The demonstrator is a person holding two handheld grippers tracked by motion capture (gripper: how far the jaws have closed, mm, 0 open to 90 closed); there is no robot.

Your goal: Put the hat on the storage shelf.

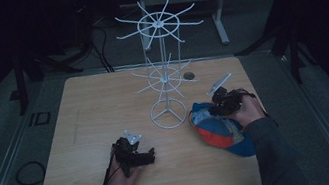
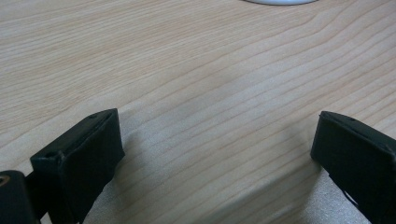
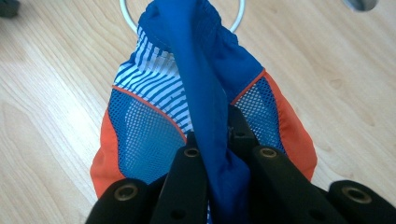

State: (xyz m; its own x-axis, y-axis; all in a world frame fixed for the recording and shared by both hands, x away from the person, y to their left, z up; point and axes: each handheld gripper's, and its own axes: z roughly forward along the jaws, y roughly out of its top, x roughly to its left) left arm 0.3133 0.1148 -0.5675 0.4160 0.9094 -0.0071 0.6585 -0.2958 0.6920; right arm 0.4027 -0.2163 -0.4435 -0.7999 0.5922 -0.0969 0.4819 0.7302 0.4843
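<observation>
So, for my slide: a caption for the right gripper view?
Right gripper pinching a blue fabric fold of the cap.

Pale matt wood-grain table point(image 2: 201, 70), cloth cap point(image 3: 196, 88) (smooth panels, open mesh), glossy white wire stand point(image 1: 163, 72)

no legible text, labels, brands, numbers, signs anywhere

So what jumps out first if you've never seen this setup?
The white wire rack with spoked tiers, standing mid-table. Just right of its ring base, the right tongs pinch a fold of a blue-and-orange cap. The left tongs rest open on bare wood at front left.
</observation>
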